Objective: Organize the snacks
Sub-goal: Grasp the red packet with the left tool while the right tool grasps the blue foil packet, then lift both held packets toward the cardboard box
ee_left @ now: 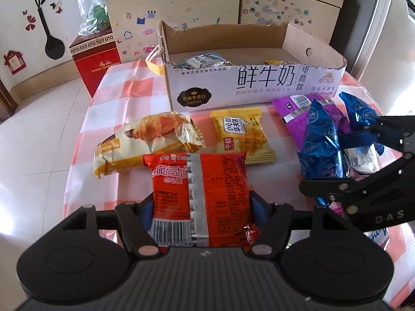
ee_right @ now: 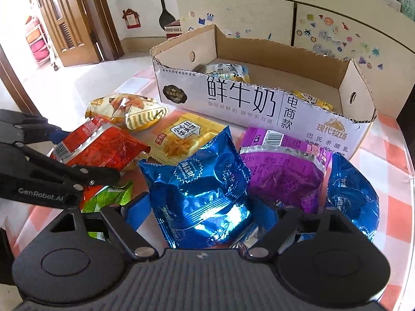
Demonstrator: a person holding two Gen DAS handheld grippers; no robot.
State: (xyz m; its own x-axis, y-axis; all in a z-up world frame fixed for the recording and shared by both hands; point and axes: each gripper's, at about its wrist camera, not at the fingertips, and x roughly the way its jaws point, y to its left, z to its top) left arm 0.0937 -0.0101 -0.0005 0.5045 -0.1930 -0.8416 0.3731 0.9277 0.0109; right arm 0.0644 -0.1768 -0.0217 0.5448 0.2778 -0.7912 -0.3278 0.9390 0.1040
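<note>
My left gripper (ee_left: 201,204) is shut on a red snack packet (ee_left: 199,194), held just above the table; it also shows in the right wrist view (ee_right: 101,145). My right gripper (ee_right: 205,212) is shut on a blue foil packet (ee_right: 202,189), seen in the left wrist view (ee_left: 321,150) too. A white cardboard box (ee_left: 233,88) stands at the back with a few packets inside (ee_right: 225,71). On the table lie a croissant packet (ee_left: 145,140), a yellow waffle packet (ee_left: 243,134), a purple packet (ee_right: 282,163) and a second blue packet (ee_right: 352,194).
A green packet (ee_right: 111,197) lies under the left gripper's arm. The table has an orange checked cloth (ee_left: 124,88). A red box (ee_left: 96,62) stands on the floor to the left, a stickered cabinet (ee_left: 181,13) behind. The table edge is close on the right (ee_right: 404,181).
</note>
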